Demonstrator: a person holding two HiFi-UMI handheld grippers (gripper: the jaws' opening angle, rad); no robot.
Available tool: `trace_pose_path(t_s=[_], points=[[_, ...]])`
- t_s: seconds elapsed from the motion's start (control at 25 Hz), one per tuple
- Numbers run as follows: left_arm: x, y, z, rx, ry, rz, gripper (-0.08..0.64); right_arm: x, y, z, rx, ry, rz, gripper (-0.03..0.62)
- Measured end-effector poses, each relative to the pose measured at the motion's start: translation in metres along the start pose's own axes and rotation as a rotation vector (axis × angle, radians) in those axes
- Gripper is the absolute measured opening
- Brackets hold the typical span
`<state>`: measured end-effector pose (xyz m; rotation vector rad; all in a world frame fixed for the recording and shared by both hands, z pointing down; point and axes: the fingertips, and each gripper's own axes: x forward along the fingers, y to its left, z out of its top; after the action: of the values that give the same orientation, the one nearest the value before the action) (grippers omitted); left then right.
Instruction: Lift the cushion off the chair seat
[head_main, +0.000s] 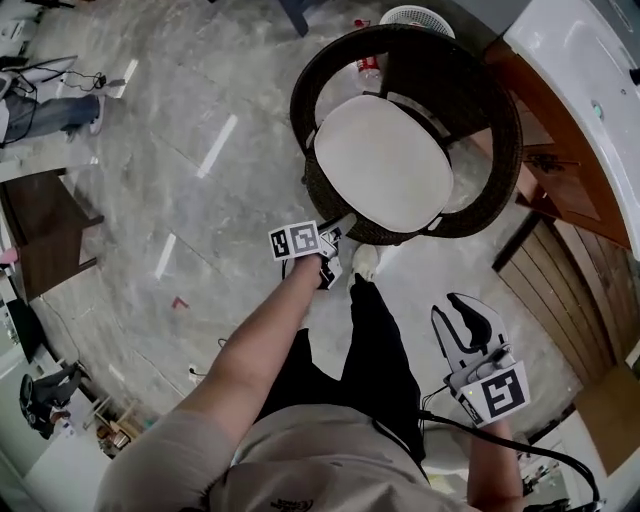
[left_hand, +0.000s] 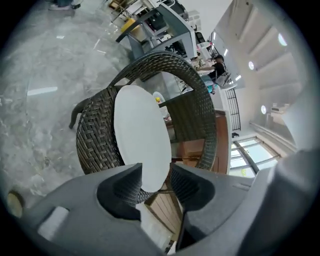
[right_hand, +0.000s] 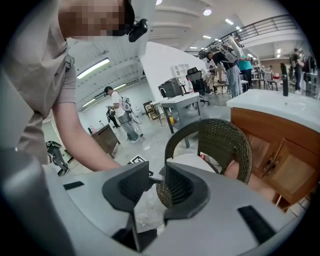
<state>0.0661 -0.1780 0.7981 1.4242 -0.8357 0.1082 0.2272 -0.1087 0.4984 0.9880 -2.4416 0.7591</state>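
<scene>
Holds left gripper (head_main: 332, 250) out on a straight arm near the cushion (head_main: 383, 163), jaws wide, empty; right gripper (head_main: 458, 318) back by the side, jaws apart.

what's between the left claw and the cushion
Head view: only the dark wicker chair's front rim separates the left claw from the pale oval cushion.

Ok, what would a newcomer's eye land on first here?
The white cushion lying on the round wicker chair, top centre of the head view. Next, the left gripper, open and empty, held out close to the chair's near side. The right gripper, also open, hangs back at lower right.
</scene>
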Motion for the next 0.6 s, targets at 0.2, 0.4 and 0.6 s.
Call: trace_pose_path(t_s=[0.2, 0.4, 0.6], points=[[0.040, 0.054, 0.018, -0.059, -0.031, 0.074, 0.170, 0.016, -0.021, -0.032, 0.043, 0.033, 0.003, 0.115], [0.062, 0.078, 0.022, -0.119, -0.046, 0.099, 0.181, 0.024, -0.028, -0.054, 0.088, 0.049, -0.006, 0.114], [0.081, 0.081, 0.028, -0.183, -0.050, 0.093, 0.119, 0.025, -0.029, -0.065, 0.109, 0.060, -0.012, 0.114]])
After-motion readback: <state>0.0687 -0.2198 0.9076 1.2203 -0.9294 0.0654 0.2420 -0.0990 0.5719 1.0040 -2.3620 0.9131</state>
